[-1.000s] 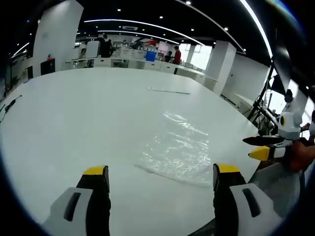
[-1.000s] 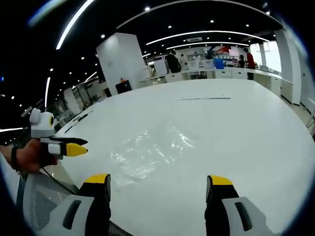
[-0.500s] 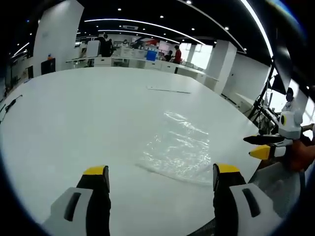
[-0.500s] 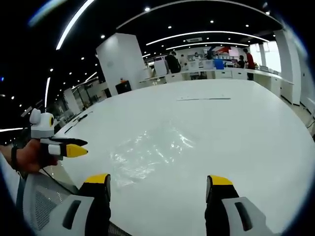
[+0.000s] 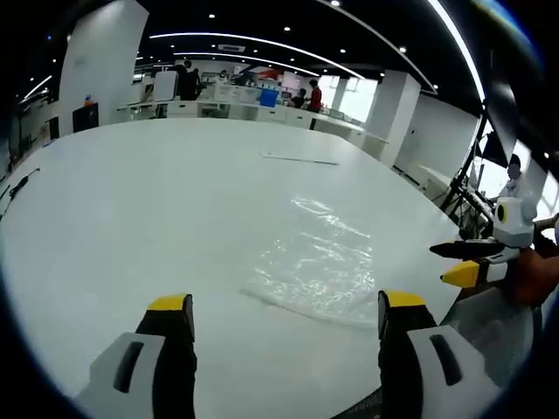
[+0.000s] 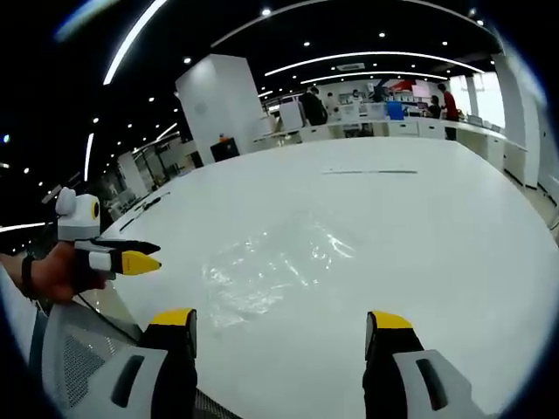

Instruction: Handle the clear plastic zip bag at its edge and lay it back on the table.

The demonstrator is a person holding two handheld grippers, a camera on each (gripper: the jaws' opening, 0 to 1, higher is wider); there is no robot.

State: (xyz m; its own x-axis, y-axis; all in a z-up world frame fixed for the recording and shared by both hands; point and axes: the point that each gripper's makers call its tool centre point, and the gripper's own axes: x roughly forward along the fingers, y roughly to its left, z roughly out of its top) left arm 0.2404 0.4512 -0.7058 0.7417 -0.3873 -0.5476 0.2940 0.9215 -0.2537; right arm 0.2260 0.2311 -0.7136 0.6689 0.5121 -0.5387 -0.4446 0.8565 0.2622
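The clear plastic zip bag (image 5: 316,266) is seen lying flat and crinkled on the white tabletop (image 5: 140,201), close to its near edge; in the right gripper view it lies ahead and slightly left of the jaws (image 6: 262,275). Nothing is gripped, so either the handling has not been started or the bag has already been laid back; which of the two cannot be told from how things lie.

The left hand-held gripper (image 5: 284,319) is held low over the near edge of the tabletop, its yellow-tipped jaws spread wide with the bag's near edge just beyond them, untouched. The right hand-held gripper (image 6: 279,327) is likewise held with jaws spread wide and empty, pointed across the tabletop (image 6: 437,227) toward the bag. Each hand-held gripper is also seen from the side in the other's view, carried in a hand (image 6: 52,275) just off the table edge, clear of the bag.
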